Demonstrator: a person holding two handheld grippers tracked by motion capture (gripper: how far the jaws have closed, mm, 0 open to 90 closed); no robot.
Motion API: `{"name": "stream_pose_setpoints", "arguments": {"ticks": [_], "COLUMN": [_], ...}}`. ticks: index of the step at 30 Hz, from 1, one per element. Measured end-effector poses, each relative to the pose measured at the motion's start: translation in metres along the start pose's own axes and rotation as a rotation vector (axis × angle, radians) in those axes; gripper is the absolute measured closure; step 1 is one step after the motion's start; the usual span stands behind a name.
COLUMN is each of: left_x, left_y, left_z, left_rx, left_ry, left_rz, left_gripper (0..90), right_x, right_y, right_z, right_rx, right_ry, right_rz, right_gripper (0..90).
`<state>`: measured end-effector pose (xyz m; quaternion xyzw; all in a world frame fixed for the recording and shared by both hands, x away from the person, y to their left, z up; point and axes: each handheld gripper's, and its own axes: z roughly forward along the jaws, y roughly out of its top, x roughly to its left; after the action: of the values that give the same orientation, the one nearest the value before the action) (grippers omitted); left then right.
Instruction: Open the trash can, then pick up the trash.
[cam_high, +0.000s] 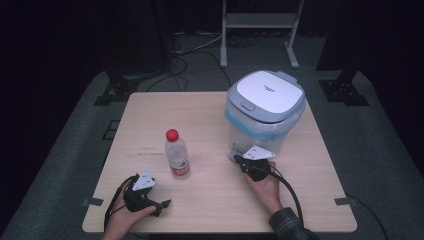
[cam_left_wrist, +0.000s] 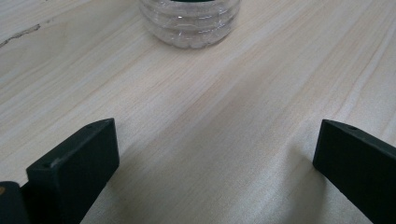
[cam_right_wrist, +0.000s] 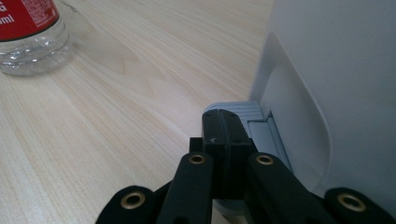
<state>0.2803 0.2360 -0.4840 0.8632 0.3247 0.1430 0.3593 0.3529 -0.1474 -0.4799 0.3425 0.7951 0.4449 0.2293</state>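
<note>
Now: right jaws clenched on the bin pedal, left jaws released near the bottle

From the high view, my left gripper (cam_high: 165, 203) sits low at the near left of the table (cam_high: 210, 195), and my right gripper (cam_high: 236, 159) is up against the foot of the lidded bin (cam_high: 265, 107). A clear bottle (cam_high: 177, 153) with a red cap stands upright between them, apart from both.

Over to the left gripper view: my jaws are spread wide with nothing between them but bare wood, and the bottle's ribbed base (cam_left_wrist: 189, 23) stands ahead, well clear.

And the right gripper view: my jaws are pressed together, empty, their tips resting on the bin's grey foot pedal (cam_right_wrist: 252, 116). The bottle's red label shows at the upper left.
</note>
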Motion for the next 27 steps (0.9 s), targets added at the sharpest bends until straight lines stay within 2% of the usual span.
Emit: {"name": "stream_pose_setpoints", "arguments": {"ticks": [5,11,19,27], "left_x": [0.0,0.001,0.003,0.003], "left_y": [0.0,0.0,0.001,0.008], "left_z": [0.0,-0.001,-0.006,-0.015], "left_rx": [0.001,-0.006,-0.041,-0.101], "left_ry": [0.001,-0.004,-0.015,-0.038], "left_rz": [0.001,-0.018,-0.023,-0.015], "left_gripper": [0.0,0.0,0.0,0.0], "right_x": [0.003,0.003,0.003,0.005], "right_y": [0.0,0.002,0.002,0.002], "right_z": [0.003,0.007,0.007,0.007], "right_rx": [0.036,0.08,0.081,0.081], "right_ry": [-0.012,-0.012,-0.017,-0.025], "right_rz": [-0.026,-0.023,-0.026,-0.033], "right_gripper": [89.6,89.7,89.6,89.5]}}
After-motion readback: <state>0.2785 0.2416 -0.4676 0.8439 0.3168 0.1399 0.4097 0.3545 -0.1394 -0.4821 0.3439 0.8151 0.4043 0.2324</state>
